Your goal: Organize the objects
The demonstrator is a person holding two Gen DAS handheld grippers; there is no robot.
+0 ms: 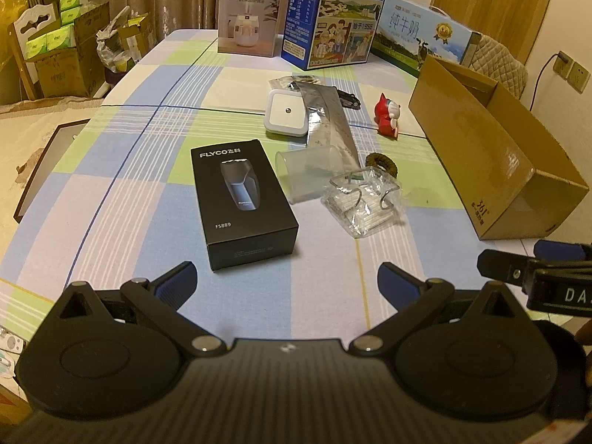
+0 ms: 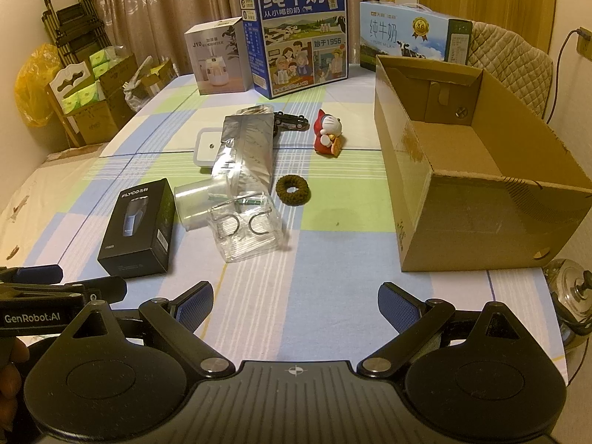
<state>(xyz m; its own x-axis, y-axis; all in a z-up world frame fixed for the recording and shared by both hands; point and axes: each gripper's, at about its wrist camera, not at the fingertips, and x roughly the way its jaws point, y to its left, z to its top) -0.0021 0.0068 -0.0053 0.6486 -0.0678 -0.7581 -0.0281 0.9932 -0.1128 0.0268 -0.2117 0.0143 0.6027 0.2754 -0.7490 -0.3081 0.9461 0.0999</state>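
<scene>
Loose objects lie on the checked tablecloth: a black FLYCO shaver box, a clear plastic cup on its side, a clear plastic package, a silver foil bag, a white square night light, a brown knitted ring, a red Doraemon figure and a black toy car. An open cardboard box stands at the right. My left gripper is open and empty just before the shaver box. My right gripper is open and empty over bare cloth.
Two milk cartons and a humidifier box stand along the table's far edge. Cardboard boxes and bags crowd the floor at the left. A padded chair is behind the cardboard box. A metal kettle sits at the right.
</scene>
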